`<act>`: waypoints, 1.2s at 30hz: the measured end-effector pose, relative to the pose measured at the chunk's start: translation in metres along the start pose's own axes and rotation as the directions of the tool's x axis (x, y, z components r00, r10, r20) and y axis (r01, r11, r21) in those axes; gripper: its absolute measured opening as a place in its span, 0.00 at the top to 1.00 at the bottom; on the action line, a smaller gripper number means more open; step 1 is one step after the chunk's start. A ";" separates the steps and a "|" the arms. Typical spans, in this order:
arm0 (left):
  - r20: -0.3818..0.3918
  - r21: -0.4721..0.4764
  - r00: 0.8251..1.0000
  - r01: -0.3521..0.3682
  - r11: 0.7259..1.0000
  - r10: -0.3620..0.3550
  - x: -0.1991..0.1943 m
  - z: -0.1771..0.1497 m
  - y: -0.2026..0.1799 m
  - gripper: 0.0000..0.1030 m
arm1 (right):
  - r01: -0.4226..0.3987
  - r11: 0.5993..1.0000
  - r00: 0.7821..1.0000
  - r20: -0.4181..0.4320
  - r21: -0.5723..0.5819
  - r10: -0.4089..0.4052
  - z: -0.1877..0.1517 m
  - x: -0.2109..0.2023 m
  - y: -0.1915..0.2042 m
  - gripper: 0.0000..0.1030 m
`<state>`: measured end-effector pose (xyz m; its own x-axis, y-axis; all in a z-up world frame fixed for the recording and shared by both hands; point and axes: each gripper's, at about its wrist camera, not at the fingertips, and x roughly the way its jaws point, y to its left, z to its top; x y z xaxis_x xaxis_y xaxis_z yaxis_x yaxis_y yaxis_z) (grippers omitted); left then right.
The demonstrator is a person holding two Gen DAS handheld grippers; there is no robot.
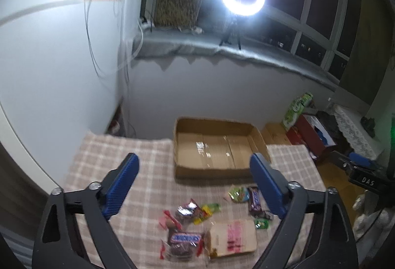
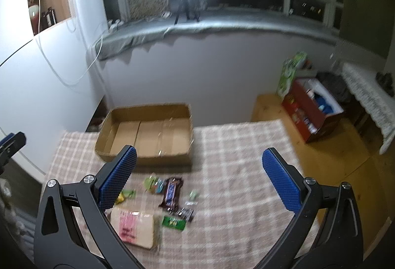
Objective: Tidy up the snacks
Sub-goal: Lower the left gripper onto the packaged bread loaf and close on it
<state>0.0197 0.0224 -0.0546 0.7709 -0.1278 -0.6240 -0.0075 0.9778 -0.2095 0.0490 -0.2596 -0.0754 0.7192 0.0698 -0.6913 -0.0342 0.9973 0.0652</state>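
Snacks before box (empty)

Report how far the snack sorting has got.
Done: nothing, the cardboard box is empty. In hand: nothing, the left hand-held gripper and right hand-held gripper are both open above the plaid cloth. Left: every snack on the cloth, including the chocolate bar, bread pack and green packet.

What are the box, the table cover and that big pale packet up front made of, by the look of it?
Box: plain brown cardboard, matte, with flap seams showing on its floor.
Table cover: woven cloth, soft and matte, going by the pink-and-cream plaid weave.
Pale packet: probably clear glossy plastic film with pink print over something bread-like; blur leaves that open.
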 end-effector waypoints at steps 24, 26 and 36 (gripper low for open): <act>-0.431 -0.149 0.855 0.247 0.958 -0.287 0.071 -0.106 -0.001 0.64 | -0.279 0.946 0.820 -0.472 0.164 0.324 -0.087 0.101 0.012 0.34; -0.451 -0.134 0.843 0.260 0.956 -0.293 0.074 -0.113 -0.006 0.64 | -0.293 0.937 0.795 -0.495 0.192 0.350 -0.095 0.108 0.012 0.36; -0.508 -0.126 0.809 0.269 0.955 -0.295 0.095 -0.130 -0.011 0.64 | -0.347 0.889 0.703 -0.543 0.300 0.458 -0.111 0.141 0.015 0.40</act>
<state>0.0104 -0.0221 -0.2090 0.3027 -0.4763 -0.8255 0.1201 0.8783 -0.4628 0.0724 -0.2327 -0.2519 0.1130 0.5188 -0.8474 -0.0721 0.8549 0.5138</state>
